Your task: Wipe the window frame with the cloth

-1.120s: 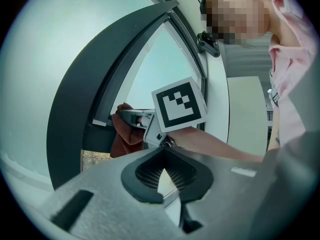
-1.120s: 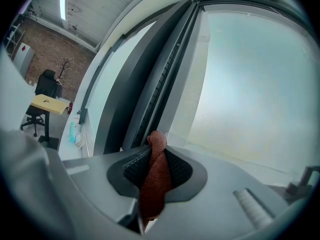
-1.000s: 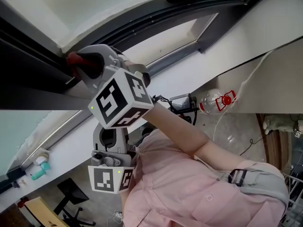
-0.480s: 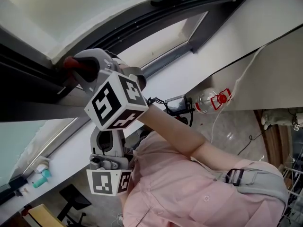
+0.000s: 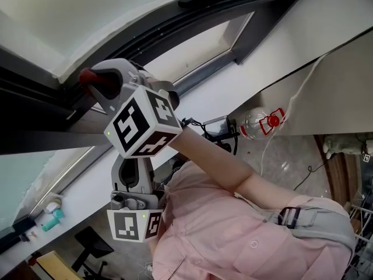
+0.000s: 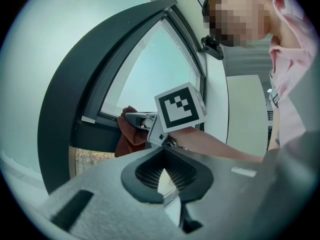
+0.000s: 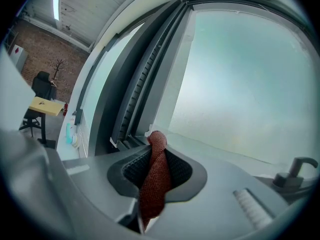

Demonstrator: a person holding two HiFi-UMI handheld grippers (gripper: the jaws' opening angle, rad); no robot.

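As the right gripper [image 7: 156, 160], clamped on the rust-red cloth [image 7: 152, 194], meets the dark track of the window frame [image 7: 125, 99], firm strokes along its groove look wisest; left gripper [image 6: 161, 178] hangs closed, empty

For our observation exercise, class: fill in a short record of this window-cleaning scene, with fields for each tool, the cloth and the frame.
frame: dark grey, around pale glass
cloth: dark red, its tip up against the frame
right tool: shut on cloth, at the frame
left tool: shut, empty, off the frame
handle: dark, neither tool on it
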